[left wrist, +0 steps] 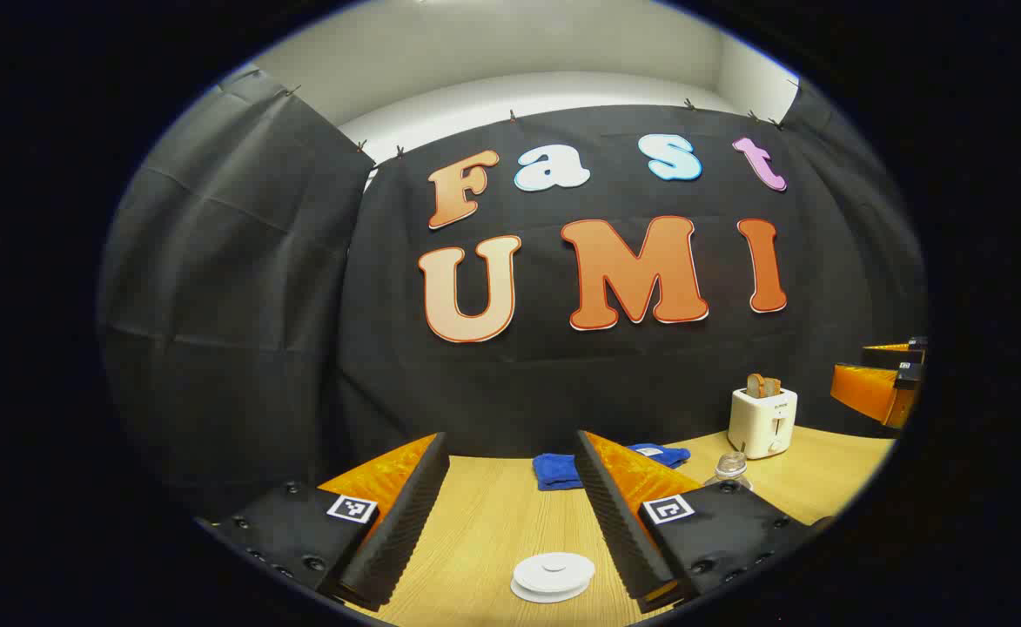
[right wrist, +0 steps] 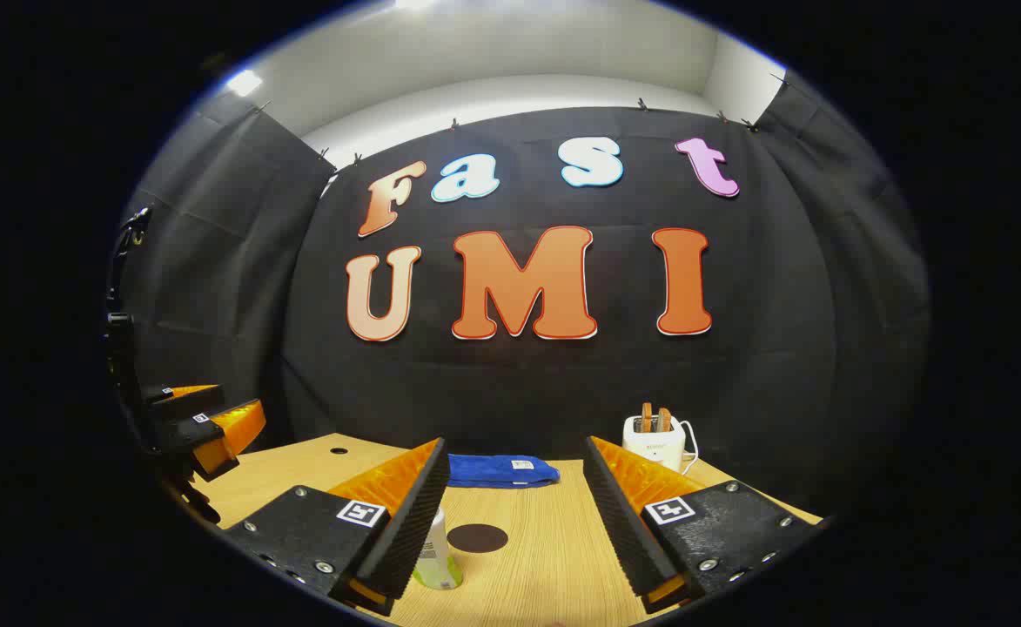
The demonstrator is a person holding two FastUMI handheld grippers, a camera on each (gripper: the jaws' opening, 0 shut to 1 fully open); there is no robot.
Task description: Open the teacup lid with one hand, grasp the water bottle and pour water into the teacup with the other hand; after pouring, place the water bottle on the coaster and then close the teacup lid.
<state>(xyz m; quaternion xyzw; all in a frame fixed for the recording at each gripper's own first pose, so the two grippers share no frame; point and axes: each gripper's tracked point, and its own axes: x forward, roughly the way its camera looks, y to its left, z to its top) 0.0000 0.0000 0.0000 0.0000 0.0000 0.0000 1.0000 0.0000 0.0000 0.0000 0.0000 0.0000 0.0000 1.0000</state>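
Fingers of my left gripper (left wrist: 510, 514) stand wide apart with nothing between them, hanging above the white teacup lid (left wrist: 553, 576), which lies low between the tips, nearer the right one. To lift it cleanly I should come straight down, centre on the small knob and close gently so the lid does not skid. Just behind my right finger the water bottle (left wrist: 728, 470) pokes up its clear neck. My right gripper (right wrist: 514, 522) is also spread and empty; the bottle (right wrist: 437, 553) sits by its left finger, partly hidden, and the dark round coaster (right wrist: 477, 538) lies just beyond. Farther back on the wooden table (right wrist: 554, 566) are a blue cloth (right wrist: 501, 470) and a white toaster (right wrist: 654, 444).
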